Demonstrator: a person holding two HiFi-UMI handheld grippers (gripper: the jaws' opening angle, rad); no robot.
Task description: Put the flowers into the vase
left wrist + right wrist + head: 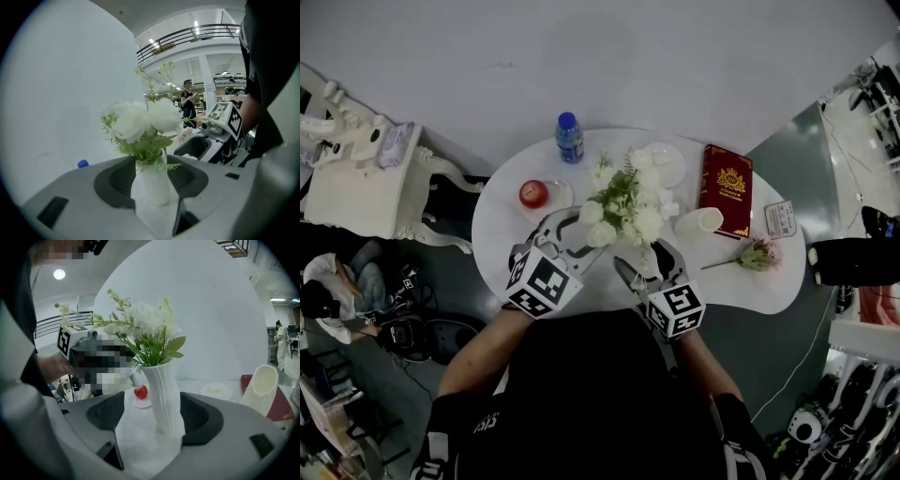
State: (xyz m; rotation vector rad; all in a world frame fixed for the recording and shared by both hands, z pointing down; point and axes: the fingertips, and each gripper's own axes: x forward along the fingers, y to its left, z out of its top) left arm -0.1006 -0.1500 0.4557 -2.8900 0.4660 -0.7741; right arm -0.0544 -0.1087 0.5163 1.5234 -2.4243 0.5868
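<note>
A white ribbed vase (168, 404) stands upright mid-table and holds a bunch of white flowers with green leaves (628, 206). A single pink flower (757, 255) lies on the table's right side, away from both grippers. My left gripper (572, 230) points at the vase (151, 185) from the left. Its jaws stand apart, and the vase shows in the gap just beyond them. My right gripper (647, 264) faces the vase from the near right, also open, with a clear gap on the vase's left side. From above, the blooms hide most of the vase.
The round white table (581, 300) also carries a blue-capped bottle (570, 138), a red apple on a saucer (534, 194), a white plate (667, 164), a red book (727, 189), a tipped white cup (698, 220) and a small card (780, 218). A white cabinet (366, 187) stands to the left.
</note>
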